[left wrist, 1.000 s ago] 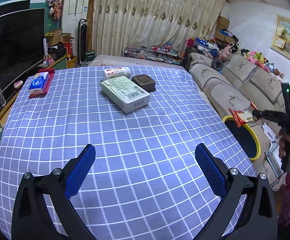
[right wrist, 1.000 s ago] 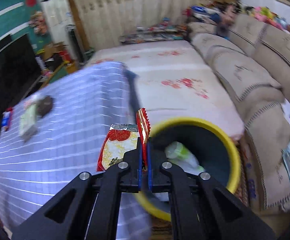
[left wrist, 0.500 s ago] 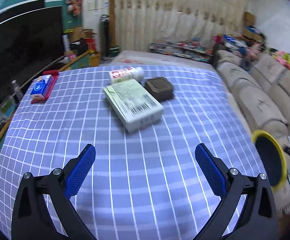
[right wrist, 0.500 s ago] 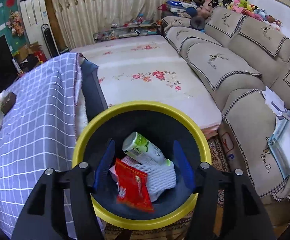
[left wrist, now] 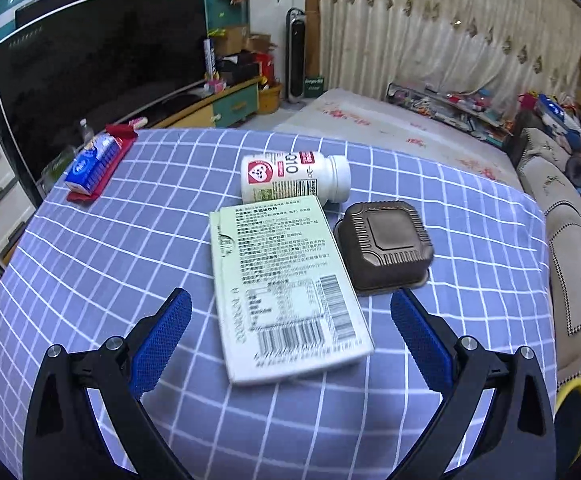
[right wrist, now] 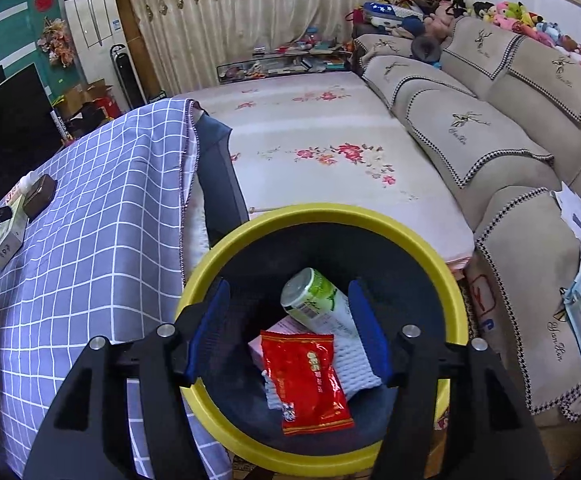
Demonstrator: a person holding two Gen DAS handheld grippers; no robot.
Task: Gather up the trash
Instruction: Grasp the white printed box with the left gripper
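In the left wrist view my left gripper is open and empty, low over the checked tablecloth. A flat pale green carton lies between its fingers, a brown plastic tray to its right, a white pill bottle on its side behind. In the right wrist view my right gripper is open and empty above the yellow-rimmed bin. Inside lie a red snack wrapper, a green-white can and white foam netting.
A blue tissue pack on a red cloth lies at the table's far left. A television stands behind. A beige sofa and a floral mat lie right of the table. The bin also shows at the left view's lower right.
My right gripper opened over the bin and the red wrapper dropped in. My left gripper moved forward across the table to the carton.
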